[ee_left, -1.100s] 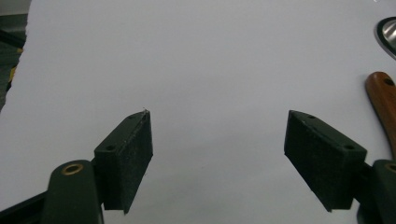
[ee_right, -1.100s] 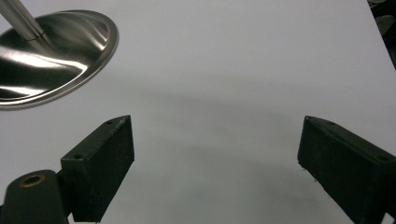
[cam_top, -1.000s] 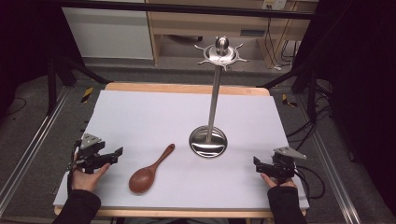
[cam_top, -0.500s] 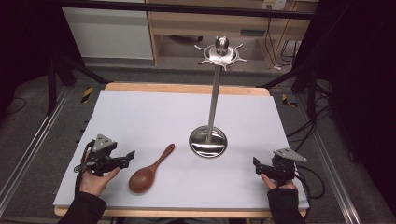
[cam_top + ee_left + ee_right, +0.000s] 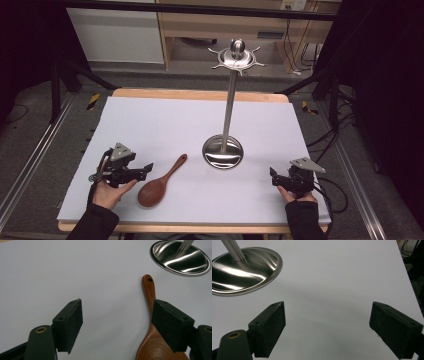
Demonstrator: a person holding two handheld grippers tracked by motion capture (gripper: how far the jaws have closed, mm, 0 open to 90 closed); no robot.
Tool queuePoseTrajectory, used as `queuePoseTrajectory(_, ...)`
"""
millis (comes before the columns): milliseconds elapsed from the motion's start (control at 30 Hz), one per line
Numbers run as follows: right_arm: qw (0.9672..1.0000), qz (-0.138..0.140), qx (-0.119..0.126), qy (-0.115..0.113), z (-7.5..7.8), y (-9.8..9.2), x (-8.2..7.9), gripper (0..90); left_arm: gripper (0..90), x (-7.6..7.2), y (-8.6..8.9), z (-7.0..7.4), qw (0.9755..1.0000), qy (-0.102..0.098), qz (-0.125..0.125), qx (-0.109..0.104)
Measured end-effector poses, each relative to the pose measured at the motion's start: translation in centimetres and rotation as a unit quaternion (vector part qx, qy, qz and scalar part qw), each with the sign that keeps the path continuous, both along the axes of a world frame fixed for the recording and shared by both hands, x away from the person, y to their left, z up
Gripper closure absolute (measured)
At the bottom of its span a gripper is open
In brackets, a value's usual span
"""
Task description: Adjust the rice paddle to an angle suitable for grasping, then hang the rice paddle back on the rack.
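A brown wooden spoon [image 5: 159, 183] lies flat on the white mat, bowl toward the front edge, its handle pointing at the steel stand [image 5: 226, 122]. My left gripper [image 5: 144, 170] hovers just left of the bowl, open and holding nothing. In the left gripper view the spoon [image 5: 150, 305] runs under the right-hand pad, and the gap of the left gripper [image 5: 123, 322] lies over bare mat. My right gripper [image 5: 273, 176] rests open near the front right corner, and between the jaws of the right gripper [image 5: 329, 330] there is white mat.
The stand's round polished base [image 5: 223, 152] sits mid-table, its thin pole rising to a hooked top ring [image 5: 237, 56]. The white mat [image 5: 170, 125] covers a wooden table. Shelving stands behind, and cables trail on the floor at the right.
My left gripper has travelled right and slightly inward, from the mat's left edge to beside the spoon's bowl. The right gripper, spoon and stand have stayed put.
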State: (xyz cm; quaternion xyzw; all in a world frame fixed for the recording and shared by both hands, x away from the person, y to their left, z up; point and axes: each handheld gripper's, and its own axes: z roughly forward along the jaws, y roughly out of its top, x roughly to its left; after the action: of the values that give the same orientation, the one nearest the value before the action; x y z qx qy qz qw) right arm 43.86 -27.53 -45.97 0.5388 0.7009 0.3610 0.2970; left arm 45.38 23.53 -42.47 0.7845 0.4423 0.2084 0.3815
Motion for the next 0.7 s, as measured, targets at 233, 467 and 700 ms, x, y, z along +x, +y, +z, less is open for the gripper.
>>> queuePoseTrajectory(233,1.0000,0.004,-0.002,0.002,0.0,0.2,0.0,13.8,26.7,0.3,-1.1,0.2,0.9997,0.007,-0.018,0.014)
queuePoseTrajectory(467,1.0000,0.002,-0.003,0.003,0.1,0.2,0.0,14.4,27.4,0.5,-2.0,0.5,0.9992,0.011,-0.033,0.019)
queuePoseTrajectory(700,1.0000,0.001,-0.007,0.004,0.1,0.2,0.0,14.4,28.7,1.1,-3.4,1.3,0.9982,0.020,-0.050,0.027)
